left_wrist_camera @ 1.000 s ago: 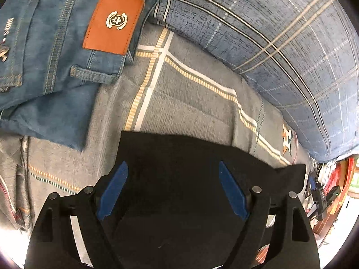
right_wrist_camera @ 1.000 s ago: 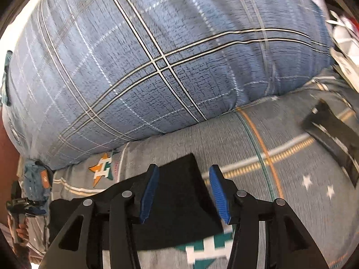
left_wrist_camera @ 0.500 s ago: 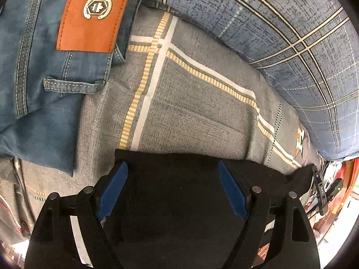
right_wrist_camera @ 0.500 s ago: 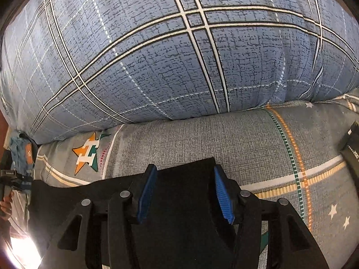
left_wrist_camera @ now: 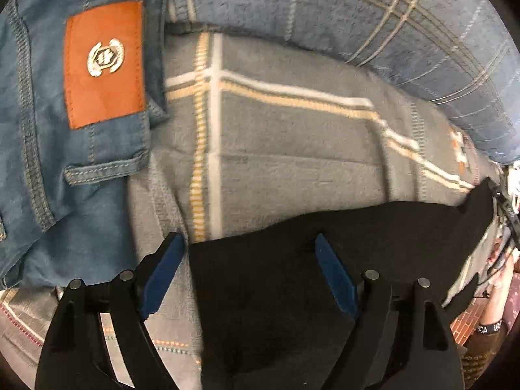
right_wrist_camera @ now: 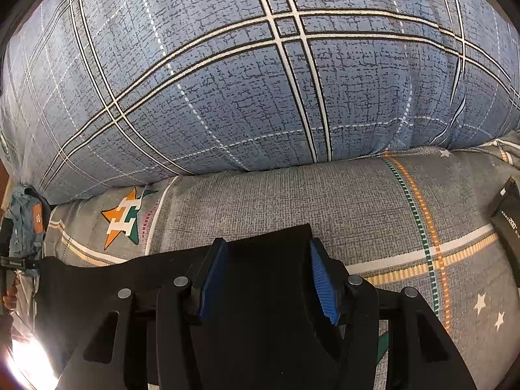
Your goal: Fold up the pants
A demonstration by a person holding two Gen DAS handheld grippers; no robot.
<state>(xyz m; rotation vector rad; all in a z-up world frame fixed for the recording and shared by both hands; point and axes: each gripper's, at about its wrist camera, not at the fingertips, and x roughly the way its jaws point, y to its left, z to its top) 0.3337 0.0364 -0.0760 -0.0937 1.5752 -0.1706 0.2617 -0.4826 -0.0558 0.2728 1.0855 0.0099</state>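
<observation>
Blue plaid bedding is bulging across the far side of both views, resting on the grey bedsheet that is covering the bed and carrying white, orange and green stripes. On this sheet the black pants are lying flat, stretching from the left gripper's area toward the right gripper; in the right wrist view the pants are running from beneath the fingers out to the left. Blue jeans with an orange patch are lying at the upper left of the left wrist view, apart from the black fabric.

Left gripper is pointing down over the near-left edge of the pants with its jaws standing wide: the left pad is sitting over bare sheet just beside the fabric edge, the right pad over the fabric, and neither pad is pressing on the cloth.

Right gripper is standing with its jaws at medium width, a raised fold of the pants filling the gap and both blue pads touching its sides.

A dark packet is lying on the sheet at the right edge, well apart from the pants. A star motif is showing on the sheet.
</observation>
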